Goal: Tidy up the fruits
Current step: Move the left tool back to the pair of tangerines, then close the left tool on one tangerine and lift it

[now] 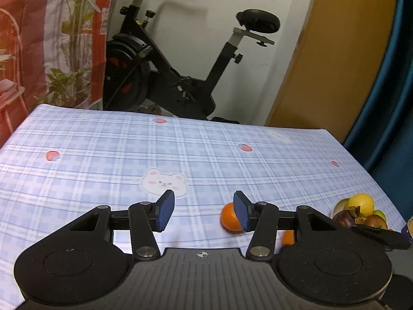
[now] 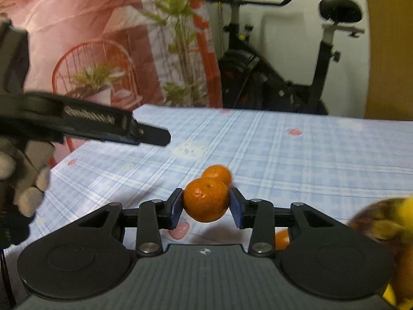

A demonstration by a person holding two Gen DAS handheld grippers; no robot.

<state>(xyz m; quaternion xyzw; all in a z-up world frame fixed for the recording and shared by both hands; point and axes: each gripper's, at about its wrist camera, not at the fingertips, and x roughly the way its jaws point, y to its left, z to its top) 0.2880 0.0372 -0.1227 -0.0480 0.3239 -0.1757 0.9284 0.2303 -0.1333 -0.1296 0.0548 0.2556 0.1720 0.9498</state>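
Note:
My right gripper (image 2: 206, 206) is shut on an orange tangerine (image 2: 206, 199), held just above the blue checked tablecloth (image 2: 296, 160). A second tangerine (image 2: 218, 173) lies on the cloth right behind it, and a third (image 2: 281, 239) peeks out under the right finger link. In the left wrist view my left gripper (image 1: 204, 210) stands open with nothing between its blue pads. A tangerine (image 1: 227, 218) lies on the cloth beyond it, partly hidden by the right pad (image 1: 242, 211). From the right wrist view the left gripper (image 2: 155, 135) hovers at the left in a gloved hand (image 2: 25, 180).
A heap of fruit (image 1: 358, 211) with a yellow lemon and dark mangosteens sits at the table's right edge, blurred and close in the right wrist view (image 2: 382, 222). Behind the table stand an exercise bike (image 1: 180, 77), potted plants (image 2: 95, 82) and a red wire chair (image 2: 77, 59).

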